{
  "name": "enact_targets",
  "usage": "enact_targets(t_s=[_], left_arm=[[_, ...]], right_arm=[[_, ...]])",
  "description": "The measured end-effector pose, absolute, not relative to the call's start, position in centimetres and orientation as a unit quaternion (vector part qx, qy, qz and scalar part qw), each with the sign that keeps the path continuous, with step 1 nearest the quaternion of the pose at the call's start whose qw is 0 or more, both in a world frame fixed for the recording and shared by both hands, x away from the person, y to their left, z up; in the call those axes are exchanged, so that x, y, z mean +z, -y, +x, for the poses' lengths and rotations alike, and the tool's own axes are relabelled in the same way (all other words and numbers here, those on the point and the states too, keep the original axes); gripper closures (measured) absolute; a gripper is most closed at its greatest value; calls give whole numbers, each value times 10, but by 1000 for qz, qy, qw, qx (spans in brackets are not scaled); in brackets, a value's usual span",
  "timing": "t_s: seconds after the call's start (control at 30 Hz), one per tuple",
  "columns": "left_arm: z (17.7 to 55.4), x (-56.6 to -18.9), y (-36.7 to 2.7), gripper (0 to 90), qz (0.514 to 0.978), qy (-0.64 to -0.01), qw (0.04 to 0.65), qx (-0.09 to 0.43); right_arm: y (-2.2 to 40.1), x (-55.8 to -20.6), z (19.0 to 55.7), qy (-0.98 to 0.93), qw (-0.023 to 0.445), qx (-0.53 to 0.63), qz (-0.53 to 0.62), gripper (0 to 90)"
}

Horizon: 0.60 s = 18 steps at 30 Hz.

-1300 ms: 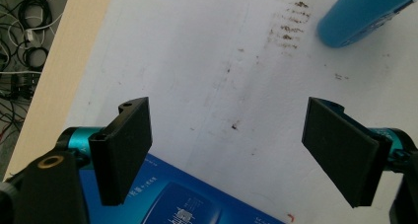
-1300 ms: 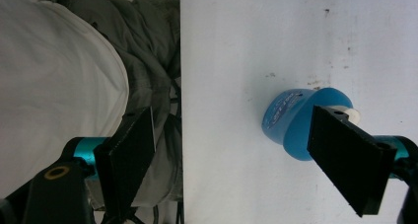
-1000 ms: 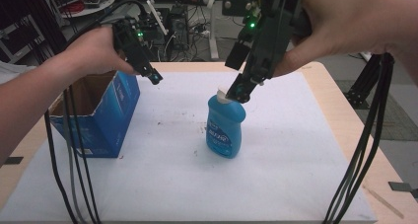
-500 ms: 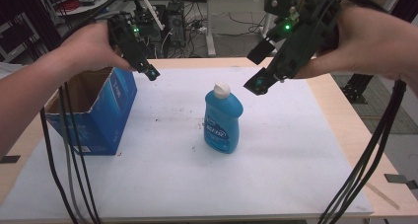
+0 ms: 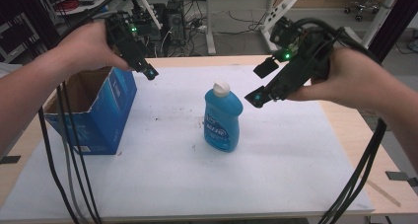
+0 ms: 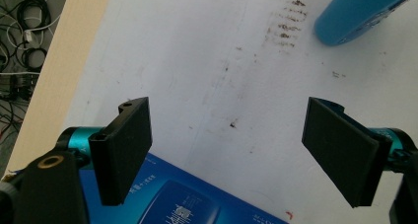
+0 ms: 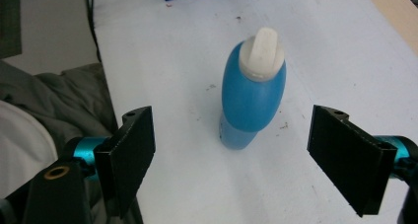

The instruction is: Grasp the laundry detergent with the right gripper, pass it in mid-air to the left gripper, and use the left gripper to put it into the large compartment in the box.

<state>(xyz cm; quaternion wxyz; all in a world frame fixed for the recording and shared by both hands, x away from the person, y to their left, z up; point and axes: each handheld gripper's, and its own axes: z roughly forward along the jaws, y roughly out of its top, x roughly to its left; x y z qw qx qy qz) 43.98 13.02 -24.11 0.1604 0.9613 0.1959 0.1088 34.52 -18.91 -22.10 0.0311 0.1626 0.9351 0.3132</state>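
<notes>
White sheeting covers the worktop [image 5: 162, 184], with cables and desk legs crowding the floor beyond its far edge. Nearest the bottle, the right gripper [image 5: 262, 82] hangs in the air just to its right with jaws spread wide and nothing between them; a second ago it sat right over the white cap, and it has since drawn off toward the right edge and come lower. Its own view looks down on the blue bottle [image 7: 252, 95], upright and free. That bottle [image 5: 222, 118] stands near the middle of the worktop, where it stood before. Over by the far left corner, the left gripper [image 5: 148, 72] hovers with jaws apart and empty, unmoved, above the open blue box [image 5: 106, 110] at the left edge.
</notes>
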Motion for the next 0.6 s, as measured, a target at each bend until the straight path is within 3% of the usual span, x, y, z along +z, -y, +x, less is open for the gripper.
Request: enact_targets(t_s=[0.6], left_arm=[[440, -243, -127, 193, 963, -193, 154, 108]], right_arm=[[182, -292, 349, -921, 53, 316, 224, 179]])
